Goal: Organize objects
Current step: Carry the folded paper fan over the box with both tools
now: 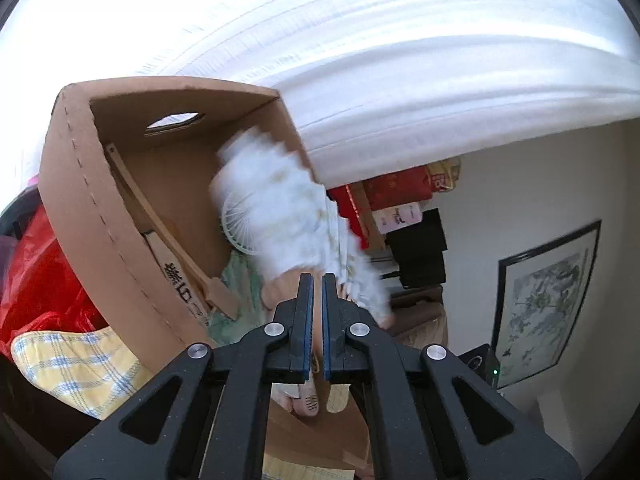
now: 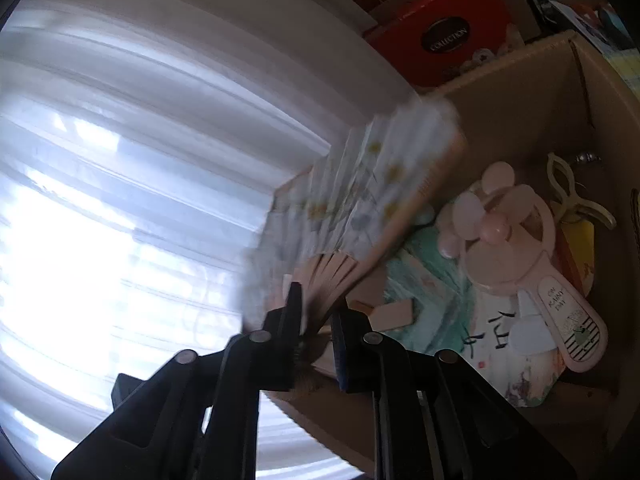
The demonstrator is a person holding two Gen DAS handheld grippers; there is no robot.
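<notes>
Lowering the folding fan (image 2: pixel 360 200) into the cardboard box (image 2: pixel 520 92) next, I reckon. Right tongs (image 2: pixel 316 312) clench its wooden ribs; left tongs (image 1: pixel 313 292) look clamped shut too, fan just ahead. Go slow, dodge the pink handheld fan (image 2: pixel 520 248) underneath.

The left hand-held gripper (image 1: pixel 317 280) is matte black plastic: two angled linkage arms with triangular cut-outs, spreading toward five and seven o'clock. Four round silver pivot screws sit across them. Its two fingers (image 1: pixel 305 320) carry blue ribbed pads on their inner faces. The right hand-held gripper (image 2: pixel 316 300) has the same black build and silver screws; its pads look blue too, though shadow and blur make that uncertain.
</notes>
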